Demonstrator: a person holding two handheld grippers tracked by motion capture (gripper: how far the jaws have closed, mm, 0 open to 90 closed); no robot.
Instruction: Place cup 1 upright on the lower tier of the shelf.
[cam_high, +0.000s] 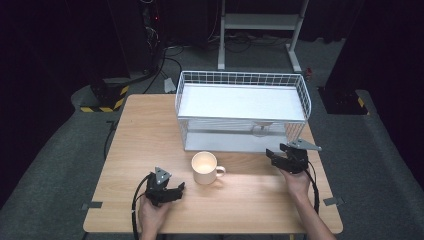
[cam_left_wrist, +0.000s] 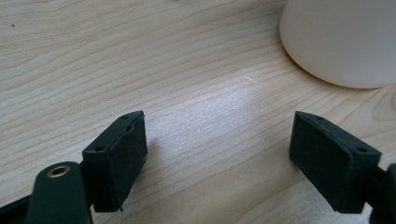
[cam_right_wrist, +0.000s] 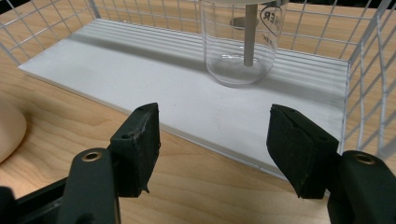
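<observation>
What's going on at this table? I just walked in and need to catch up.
A person holds a gripper in each hand. The right gripper, fingers open and empty, sits before the wire rack, where a clear glass stands on the lower shelf. The left gripper, also open, rests near the cream mug.

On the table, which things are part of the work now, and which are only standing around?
Part of the work:
- clear glass, on the lower shelf of the wire rack
- right gripper, open, facing it
- cream mug
- left gripper, open beside it

Only standing around:
- white stand behind the table
- hazard-striped base
</observation>
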